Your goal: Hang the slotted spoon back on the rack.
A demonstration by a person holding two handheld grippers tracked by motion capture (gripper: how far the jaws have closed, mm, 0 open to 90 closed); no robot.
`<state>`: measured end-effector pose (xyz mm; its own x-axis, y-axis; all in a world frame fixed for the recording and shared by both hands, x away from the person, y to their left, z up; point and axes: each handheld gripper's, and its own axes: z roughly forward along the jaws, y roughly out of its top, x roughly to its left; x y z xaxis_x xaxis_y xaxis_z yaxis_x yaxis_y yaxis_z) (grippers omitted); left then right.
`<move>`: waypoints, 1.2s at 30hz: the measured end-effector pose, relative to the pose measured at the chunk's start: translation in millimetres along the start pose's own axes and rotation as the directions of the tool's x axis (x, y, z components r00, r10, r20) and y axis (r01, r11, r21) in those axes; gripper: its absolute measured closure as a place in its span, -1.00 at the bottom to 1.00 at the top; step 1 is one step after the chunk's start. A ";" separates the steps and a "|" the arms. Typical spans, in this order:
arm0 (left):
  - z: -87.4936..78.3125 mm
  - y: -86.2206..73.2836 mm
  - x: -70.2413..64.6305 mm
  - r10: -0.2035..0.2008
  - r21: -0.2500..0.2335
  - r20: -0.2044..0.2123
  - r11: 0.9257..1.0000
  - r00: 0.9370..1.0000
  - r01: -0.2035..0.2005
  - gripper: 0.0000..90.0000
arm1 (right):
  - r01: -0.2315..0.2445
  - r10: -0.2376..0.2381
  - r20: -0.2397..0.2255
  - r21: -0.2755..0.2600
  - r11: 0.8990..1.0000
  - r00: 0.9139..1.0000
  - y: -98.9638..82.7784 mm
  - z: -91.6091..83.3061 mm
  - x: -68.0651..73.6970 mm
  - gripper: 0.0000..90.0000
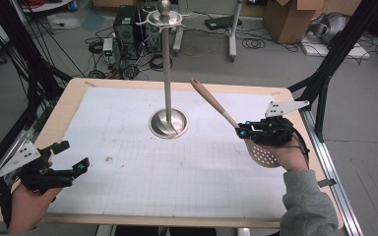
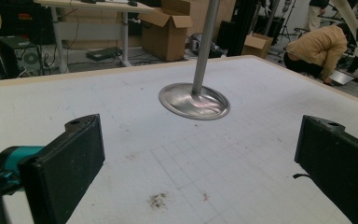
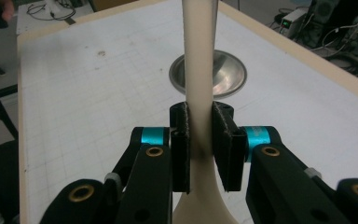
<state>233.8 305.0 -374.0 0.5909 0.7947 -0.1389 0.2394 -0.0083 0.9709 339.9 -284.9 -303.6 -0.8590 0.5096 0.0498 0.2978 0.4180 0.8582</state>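
A beige slotted spoon (image 1: 216, 105) is held above the table at the right, handle pointing up toward the stand, perforated bowl (image 1: 263, 154) near the hand. My right gripper (image 1: 242, 131) is shut on its handle (image 3: 199, 93), which shows between the pads in the right gripper view. A metal utensil stand (image 1: 168, 73) with a round base (image 1: 169, 123) and hooks at the top stands at the table's middle back. My left gripper (image 1: 75, 157) hovers open at the front left with nothing between its pads (image 2: 70, 163). The stand's base (image 2: 194, 100) lies ahead of it.
A white gridded mat (image 1: 128, 167) covers the wooden table (image 1: 69, 98), with a small dark stain (image 1: 109, 159) near the left. Black frame posts stand at both sides. Boxes, cables and computers lie on the floor behind. A person (image 2: 319, 46) bends over far right.
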 end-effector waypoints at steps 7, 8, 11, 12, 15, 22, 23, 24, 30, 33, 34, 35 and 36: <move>-2.0 -0.2 -0.4 0.000 0.001 -0.002 1.000 1.000 0.000 -0.96 | 0.004 -0.004 0.009 -0.028 1.000 1.000 15.2 0.6 1.3 0.74; -2.4 -0.1 -0.5 0.000 0.000 -0.002 1.000 1.000 0.000 -0.96 | 0.002 -0.001 0.015 -0.034 0.999 1.000 17.5 0.5 1.5 0.74; -3.6 0.0 -0.3 0.000 -0.001 -0.003 1.000 1.000 0.000 -0.96 | -0.003 0.004 0.021 -0.061 0.998 1.000 23.8 0.7 1.7 0.74; -3.9 0.0 -0.3 0.000 -0.003 -0.005 1.000 1.000 0.000 -0.96 | -0.002 0.004 0.022 -0.069 0.998 1.000 25.7 0.9 1.7 0.74; -4.9 0.3 0.1 0.000 -0.003 -0.005 1.000 1.000 0.000 -0.96 | -0.002 0.004 0.027 -0.075 0.997 1.000 30.8 1.5 2.1 0.74; -5.7 0.5 -0.6 0.000 -0.005 -0.003 1.000 1.000 0.000 -0.96 | 0.007 -0.003 0.037 -0.092 0.996 0.999 40.5 1.8 1.7 0.74; -6.0 0.6 -0.7 0.000 -0.005 -0.004 1.000 1.000 0.000 -0.96 | 0.004 -0.001 0.038 -0.091 0.996 0.999 42.1 1.2 2.0 0.74; -6.2 0.6 -0.6 0.001 -0.005 -0.003 1.000 1.000 -0.001 -0.96 | 0.002 0.001 0.034 -0.091 0.996 0.999 43.7 0.7 1.9 0.74; -7.2 0.5 -0.5 0.001 -0.003 -0.004 1.000 1.000 -0.001 -0.96 | 0.001 0.004 0.040 -0.123 0.992 0.999 54.6 -4.2 -0.6 0.74; -7.4 0.5 -0.9 -0.001 -0.006 -0.004 1.000 1.000 0.001 -0.96 | -0.008 0.015 0.046 -0.150 0.989 0.999 61.2 -6.9 -1.0 0.74; -7.5 0.5 -0.9 -0.002 -0.007 -0.003 1.000 1.000 0.002 -0.96 | -0.008 0.015 0.046 -0.150 0.989 0.999 61.2 -6.9 -1.0 0.74; -7.7 0.5 -1.0 -0.002 -0.008 -0.003 1.000 1.000 0.002 -0.96 | -0.009 0.016 0.048 -0.153 0.988 0.999 62.9 -7.4 -1.2 0.74; -8.1 0.5 -0.8 -0.001 -0.006 -0.002 1.000 1.000 0.001 -0.96 | -0.005 0.013 0.053 -0.159 0.987 0.999 64.4 -7.5 -1.3 0.74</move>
<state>227.2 309.2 -371.8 0.5891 0.7959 -0.1392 0.2349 -0.0038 0.9720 357.1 -264.3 -244.5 -0.8318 0.5540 0.0343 0.2320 0.2910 0.9282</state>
